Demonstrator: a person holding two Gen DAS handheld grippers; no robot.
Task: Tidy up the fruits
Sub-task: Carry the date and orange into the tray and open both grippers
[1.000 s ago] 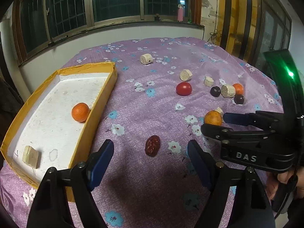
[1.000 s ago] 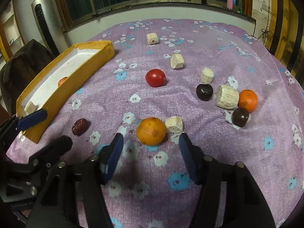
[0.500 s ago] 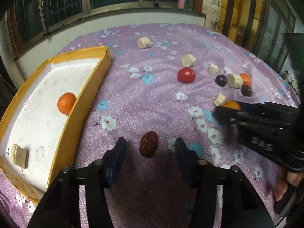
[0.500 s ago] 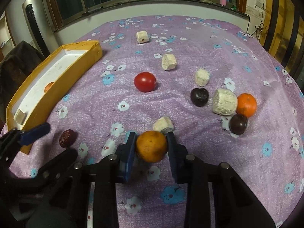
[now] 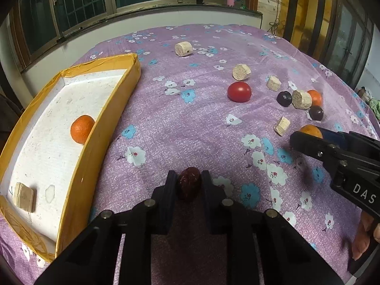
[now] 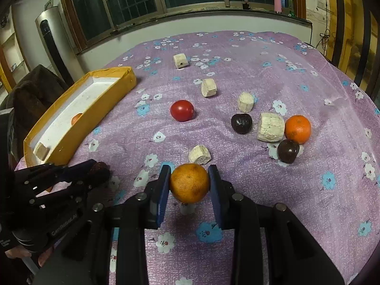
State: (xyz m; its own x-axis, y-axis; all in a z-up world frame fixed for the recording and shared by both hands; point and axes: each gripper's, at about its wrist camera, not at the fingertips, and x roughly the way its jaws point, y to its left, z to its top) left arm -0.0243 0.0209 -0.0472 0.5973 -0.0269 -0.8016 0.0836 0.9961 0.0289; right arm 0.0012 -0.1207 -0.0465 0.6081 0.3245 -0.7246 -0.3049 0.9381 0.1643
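My left gripper (image 5: 188, 185) is clenched on the red date (image 5: 189, 183) beside the yellow tray (image 5: 99, 128) (one orange (image 5: 82, 129) inside); my right gripper (image 6: 189, 185) grasps another orange (image 6: 189, 182) over the purple cloth (image 6: 237, 71).

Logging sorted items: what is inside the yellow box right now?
Inside the yellow box lie one orange against the near wall and a pale wooden block at the near end. The wall hides the floor strip right behind it.
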